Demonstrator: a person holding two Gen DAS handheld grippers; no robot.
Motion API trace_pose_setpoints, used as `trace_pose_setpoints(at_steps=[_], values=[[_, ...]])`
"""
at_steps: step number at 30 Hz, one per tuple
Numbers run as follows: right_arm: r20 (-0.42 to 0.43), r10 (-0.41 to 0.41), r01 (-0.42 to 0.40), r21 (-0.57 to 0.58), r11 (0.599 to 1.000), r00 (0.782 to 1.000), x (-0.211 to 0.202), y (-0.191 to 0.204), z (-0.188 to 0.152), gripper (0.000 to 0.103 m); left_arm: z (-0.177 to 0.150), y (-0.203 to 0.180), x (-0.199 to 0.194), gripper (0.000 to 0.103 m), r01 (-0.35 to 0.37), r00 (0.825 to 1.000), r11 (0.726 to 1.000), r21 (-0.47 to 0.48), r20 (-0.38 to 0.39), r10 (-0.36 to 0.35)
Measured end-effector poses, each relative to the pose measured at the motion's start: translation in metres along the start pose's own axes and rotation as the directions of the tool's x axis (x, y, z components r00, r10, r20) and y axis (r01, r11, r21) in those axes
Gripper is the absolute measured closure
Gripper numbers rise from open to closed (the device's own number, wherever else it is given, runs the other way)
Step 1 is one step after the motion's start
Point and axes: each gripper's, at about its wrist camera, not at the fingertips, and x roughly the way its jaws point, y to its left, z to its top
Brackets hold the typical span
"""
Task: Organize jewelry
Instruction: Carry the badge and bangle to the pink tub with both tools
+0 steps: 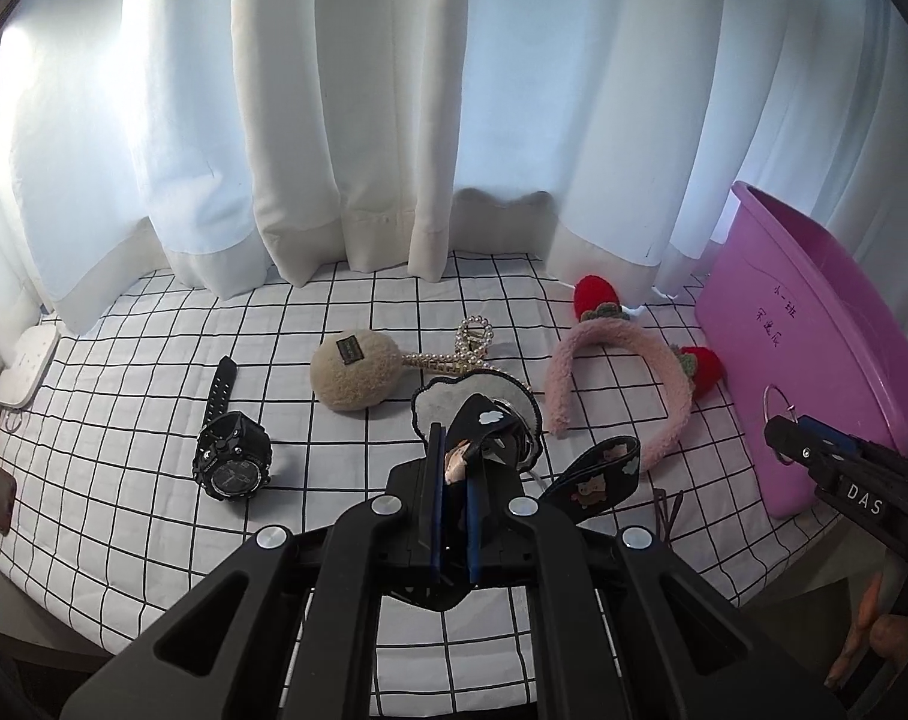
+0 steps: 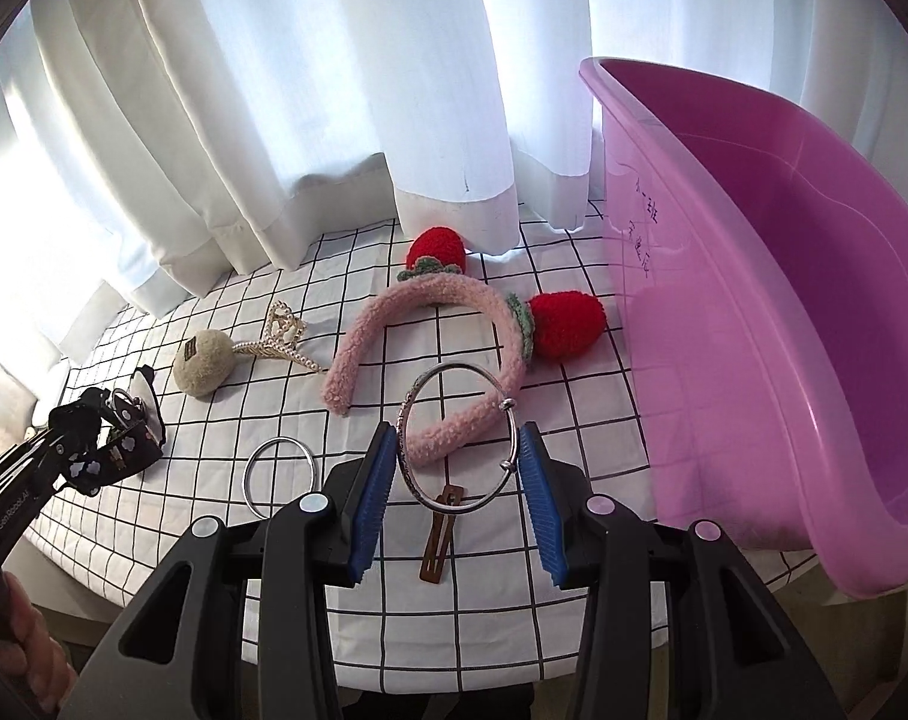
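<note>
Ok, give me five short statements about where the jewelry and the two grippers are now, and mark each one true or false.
1. The right gripper is shut on a silver bangle. True.
2. The left gripper is open with nothing in it. False: it is shut on a dark patterned strap.
3. The pink headband lies inside the purple tub. False: it lies on the checked cloth beside the tub.
4. A black watch lies on the cloth. True.
5. A second silver ring lies on the cloth left of the right gripper. True.
</note>
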Motion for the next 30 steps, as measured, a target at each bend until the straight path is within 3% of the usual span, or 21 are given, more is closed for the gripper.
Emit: trace_pose_setpoints(at_steps=[6,13,19,24,30], values=[[0.059,0.019,-0.021,0.020,1.000,0.998,-0.026,-0.005,0.013,0.062,0.020,-0.023,-0.010,0.097,0.038,0.998,0.998,0.054,0.043,-0.040],[0.150,-0.008,-0.001,0.060,0.998,0.989,-0.061,-0.031,0.025,0.062,0.045,-0.071,-0.018,0.097,0.132,0.987,0.981,0.140,0.068,-0.143],[0.209,-0.068,0.042,0.129,0.991,0.975,-0.084,-0.075,0.035,0.062,0.068,-0.129,-0.027,0.097,0.228,0.962,0.944,0.239,0.097,-0.256],[0.237,-0.107,0.063,0.186,0.981,0.966,-0.097,-0.113,0.043,0.062,0.090,-0.180,-0.024,0.097,0.322,0.933,0.907,0.273,0.074,-0.353],[0.242,-0.157,0.102,0.223,0.969,0.958,-0.101,-0.153,0.050,0.062,0.094,-0.240,-0.018,0.097,0.346,0.915,0.870,0.351,0.081,-0.396]])
